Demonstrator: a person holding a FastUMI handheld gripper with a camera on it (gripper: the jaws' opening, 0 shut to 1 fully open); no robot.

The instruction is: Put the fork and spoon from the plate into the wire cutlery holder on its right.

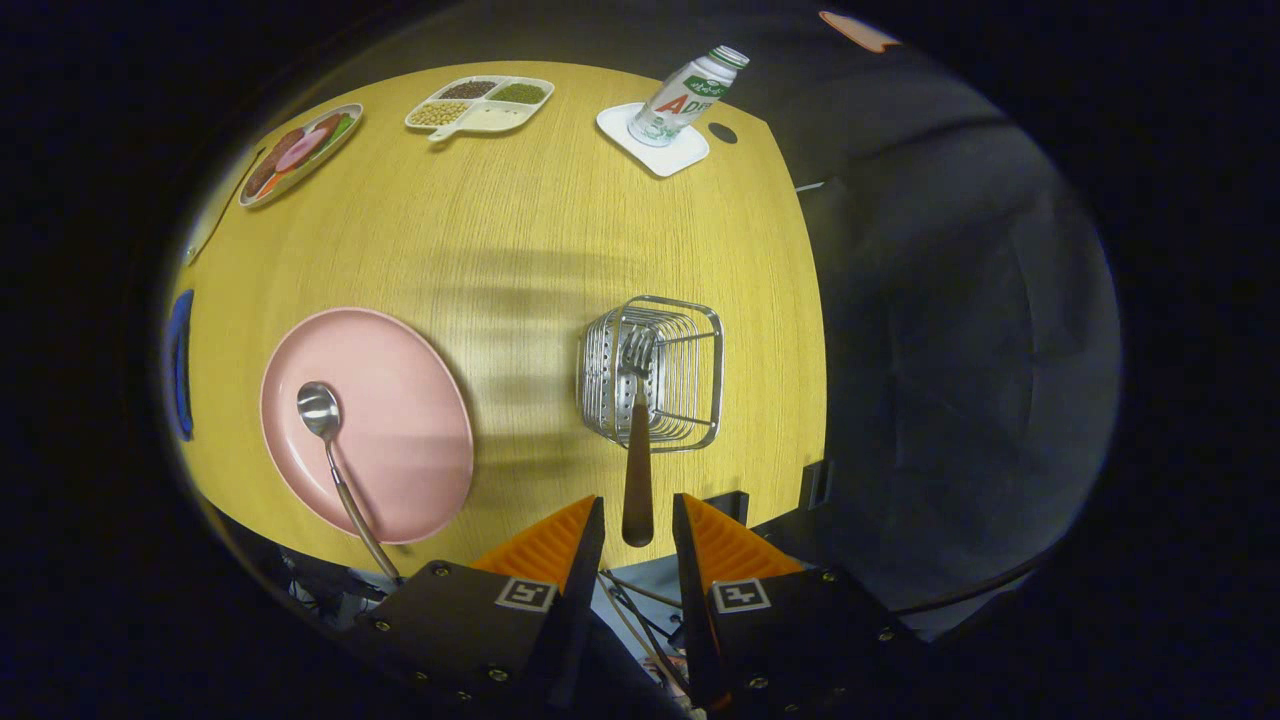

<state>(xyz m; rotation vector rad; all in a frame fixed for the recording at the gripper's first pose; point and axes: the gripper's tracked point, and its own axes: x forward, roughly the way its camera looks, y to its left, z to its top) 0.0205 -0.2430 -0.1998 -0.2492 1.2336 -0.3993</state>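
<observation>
We see the gripper [638, 520] as two wedge-shaped fingers [545, 545] w/ ribbed, ridged inner faces, tapering toward the tips. Each finger sits on a black angular housing [460, 630]; we count several small round screws along the near edges of both housings. One square black-and-white fiducial marker [526, 594] is fixed atop each housing, left and right. Thin cables run betw. the housings, nearer us.

Sharp fisheye view; soft shadows stripe the table [520, 230].
</observation>
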